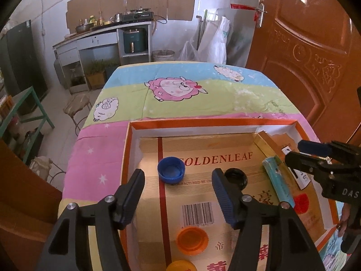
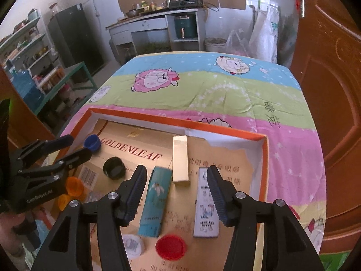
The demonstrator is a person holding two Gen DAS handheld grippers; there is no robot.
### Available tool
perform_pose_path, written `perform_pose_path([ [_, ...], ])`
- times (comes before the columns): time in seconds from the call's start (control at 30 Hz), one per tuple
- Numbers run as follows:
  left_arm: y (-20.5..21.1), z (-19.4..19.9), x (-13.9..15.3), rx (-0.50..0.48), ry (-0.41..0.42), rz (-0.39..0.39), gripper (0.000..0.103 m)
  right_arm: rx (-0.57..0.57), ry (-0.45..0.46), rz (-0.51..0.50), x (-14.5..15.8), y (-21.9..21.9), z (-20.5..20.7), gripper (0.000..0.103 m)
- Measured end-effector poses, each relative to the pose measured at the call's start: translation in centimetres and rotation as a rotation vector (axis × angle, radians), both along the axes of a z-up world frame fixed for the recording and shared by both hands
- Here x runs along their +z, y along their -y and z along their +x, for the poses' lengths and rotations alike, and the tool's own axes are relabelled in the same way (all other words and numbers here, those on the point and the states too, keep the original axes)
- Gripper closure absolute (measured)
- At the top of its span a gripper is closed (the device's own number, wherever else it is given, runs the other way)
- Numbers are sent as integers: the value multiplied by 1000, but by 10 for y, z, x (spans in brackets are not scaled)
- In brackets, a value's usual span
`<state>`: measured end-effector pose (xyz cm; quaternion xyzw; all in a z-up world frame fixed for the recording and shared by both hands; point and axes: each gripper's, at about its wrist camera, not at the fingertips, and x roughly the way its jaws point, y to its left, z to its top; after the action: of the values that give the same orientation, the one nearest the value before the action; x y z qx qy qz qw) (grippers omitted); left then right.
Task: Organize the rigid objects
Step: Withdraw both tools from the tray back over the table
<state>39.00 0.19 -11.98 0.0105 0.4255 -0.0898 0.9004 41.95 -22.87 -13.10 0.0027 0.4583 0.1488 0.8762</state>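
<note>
A shallow orange-rimmed box (image 1: pixel 203 122) (image 2: pixel 180 122) lined with cardboard lies on the bedspread-covered table. Inside it sit a blue cap (image 1: pixel 171 170), a black cap (image 1: pixel 235 177), an orange cap (image 1: pixel 191 240), a red cap (image 2: pixel 171 247) and a white cap (image 2: pixel 133 245). A teal box (image 2: pixel 155 198), a gold box (image 2: pixel 180 160) and a white printed box (image 2: pixel 206 207) lie side by side. My left gripper (image 1: pixel 178 171) hangs open above the blue and black caps. My right gripper (image 2: pixel 176 170) is open above the three boxes, gripping nothing.
A second orange-yellow cap (image 1: pixel 180 266) lies at the box's near edge. The sheep-patterned cloth (image 2: pixel 214 90) stretches beyond the box. A brown door (image 2: pixel 334 90) stands to the right, with a counter and a stove (image 1: pixel 137 17) at the back wall and a stool (image 1: pixel 76 106) on the left.
</note>
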Motion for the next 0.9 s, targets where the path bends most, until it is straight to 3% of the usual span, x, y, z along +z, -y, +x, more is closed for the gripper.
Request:
perform_pose_path([
  [0.37, 8, -31, 14, -13, 51, -3, 41, -174, 83, -35, 16, 15, -57, 45],
  [0.63, 8, -83, 36, 13, 156, 5, 41, -214, 174, -70, 33, 3, -115, 45],
  [0.8, 9, -114, 45, 20, 173, -33, 41, -231, 216, -75, 42, -4, -149, 45],
  [0.9, 12, -133, 53, 34, 204, -15, 41, -237, 243, -112, 46, -10, -165, 45],
])
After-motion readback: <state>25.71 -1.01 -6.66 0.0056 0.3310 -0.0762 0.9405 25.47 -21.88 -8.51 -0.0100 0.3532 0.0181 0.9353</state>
